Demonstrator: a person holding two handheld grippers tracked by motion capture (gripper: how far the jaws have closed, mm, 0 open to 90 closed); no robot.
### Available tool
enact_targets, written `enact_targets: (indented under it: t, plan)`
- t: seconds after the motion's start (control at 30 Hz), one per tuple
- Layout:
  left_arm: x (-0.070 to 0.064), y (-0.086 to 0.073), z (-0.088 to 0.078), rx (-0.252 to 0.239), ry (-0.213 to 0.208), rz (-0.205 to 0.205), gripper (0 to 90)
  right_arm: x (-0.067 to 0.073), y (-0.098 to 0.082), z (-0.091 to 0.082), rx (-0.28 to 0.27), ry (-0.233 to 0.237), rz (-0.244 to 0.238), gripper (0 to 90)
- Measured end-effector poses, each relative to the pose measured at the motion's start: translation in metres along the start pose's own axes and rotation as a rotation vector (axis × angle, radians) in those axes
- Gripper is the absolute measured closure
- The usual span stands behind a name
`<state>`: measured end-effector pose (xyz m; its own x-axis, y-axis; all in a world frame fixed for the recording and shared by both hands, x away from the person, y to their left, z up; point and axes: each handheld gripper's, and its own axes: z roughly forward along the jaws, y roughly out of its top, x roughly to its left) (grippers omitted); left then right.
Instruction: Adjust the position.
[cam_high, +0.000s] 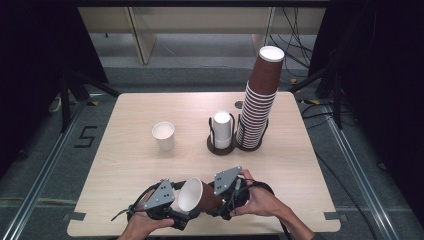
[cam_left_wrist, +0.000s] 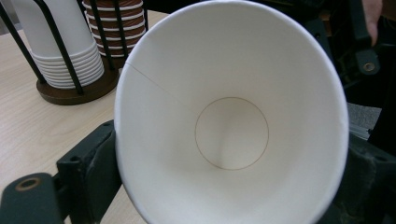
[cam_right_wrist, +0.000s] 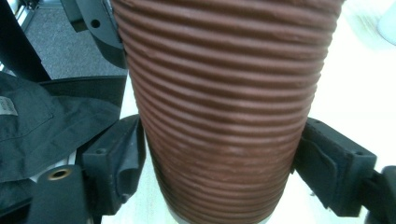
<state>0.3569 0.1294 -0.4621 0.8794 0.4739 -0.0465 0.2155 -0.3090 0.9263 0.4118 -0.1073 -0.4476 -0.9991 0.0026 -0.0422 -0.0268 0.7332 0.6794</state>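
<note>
A brown ribbed paper cup (cam_high: 197, 196) lies on its side between two hand-held tongs, low over the near edge of the wooden counter (cam_high: 125, 150). The left tongs (cam_high: 181, 216) clasp the cup at its white open mouth, their jaws pressed on either side of the rim. The right tongs (cam_high: 216, 199) have their jaws against the ribbed wall near the cup's base, one on each side. Beyond the tongs, towards the counter's middle, a single white paper cup (cam_high: 164, 135) stands upright. Further right, a wire holder (cam_high: 221, 145) carries stacked white cups, and just beside it rises a tall stack of brown cups (cam_high: 260, 105).
</note>
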Motion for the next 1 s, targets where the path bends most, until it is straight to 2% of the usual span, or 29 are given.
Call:
enact_targets:
  t: [0.1, 0.13, 0.17, 0.23, 0.27, 0.3, 0.33, 0.37, 0.4, 0.5, 0.53, 0.6, 0.63, 0.77, 0.87, 1.0]
  plan:
    - [0.0007, -0.0005, -0.001, -0.02, -0.005, -0.008, 8.8, -0.0006, -0.0004, 0.0, -0.003, 0.001, -0.011, 22.1]
    - [0.0022, -0.0016, -0.0009, -0.051, -0.015, -0.048, 7.5, -0.0006, -0.001, -0.0012, -0.025, 0.016, 0.006, 22.5]
    - [0.0022, -0.0016, -0.0009, -0.051, -0.015, -0.048, 6.5, -0.0006, -0.001, -0.0012, -0.025, 0.016, 0.006, 22.5]
    - [0.0035, -0.0037, -0.0001, -0.101, -0.011, -0.104, 5.5, -0.0008, -0.0021, -0.0025, -0.062, 0.042, 0.032, 22.5]
    - [0.0043, -0.0043, 0.0006, -0.123, -0.012, -0.136, 4.9, -0.0025, -0.0037, -0.0028, -0.097, 0.047, 0.053, 22.6]
    - [0.0043, -0.0043, 0.0006, -0.123, -0.012, -0.136, 4.9, -0.0025, -0.0037, -0.0028, -0.097, 0.047, 0.053, 22.6]
    - [0.005, -0.0041, 0.0013, -0.164, -0.016, -0.152, 4.8, -0.0034, -0.0048, -0.0025, -0.115, 0.046, 0.059, 22.5]
    - [0.005, -0.0041, 0.0013, -0.164, -0.016, -0.152, 4.6, -0.0034, -0.0048, -0.0025, -0.115, 0.046, 0.059, 22.5]
    - [0.0043, -0.0034, 0.0002, -0.174, -0.009, -0.168, 4.6, -0.0039, -0.0051, -0.0017, -0.139, 0.057, 0.07, 22.5]
    - [0.0036, -0.0034, 0.0006, -0.185, -0.005, -0.171, 4.8, -0.0034, -0.0047, -0.0015, -0.152, 0.058, 0.073, 22.5]
    - [0.0029, -0.0036, 0.0009, -0.192, 0.004, -0.16, 4.7, -0.0033, -0.0049, -0.0009, -0.155, 0.058, 0.075, 22.5]
    - [0.003, -0.0035, 0.0014, -0.204, -0.003, -0.165, 4.7, -0.0034, -0.0051, -0.0007, -0.159, 0.059, 0.075, 22.5]
    - [0.003, -0.0034, 0.0016, -0.202, 0.004, -0.167, 4.7, -0.0034, -0.0057, 0.0001, -0.176, 0.063, 0.076, 22.7]
    - [0.0021, -0.0031, 0.0021, -0.203, 0.024, -0.157, 3.6, -0.0042, -0.0059, 0.0, -0.174, 0.055, 0.069, 22.9]
    - [0.0023, -0.0053, 0.0046, -0.206, 0.026, -0.185, 0.5, -0.0043, -0.0066, -0.0012, -0.19, 0.052, 0.076, 23.0]
    - [0.0002, -0.0055, 0.0056, -0.212, 0.032, -0.17, 4.9, -0.0051, -0.0067, -0.0008, -0.206, 0.056, 0.089, 22.8]
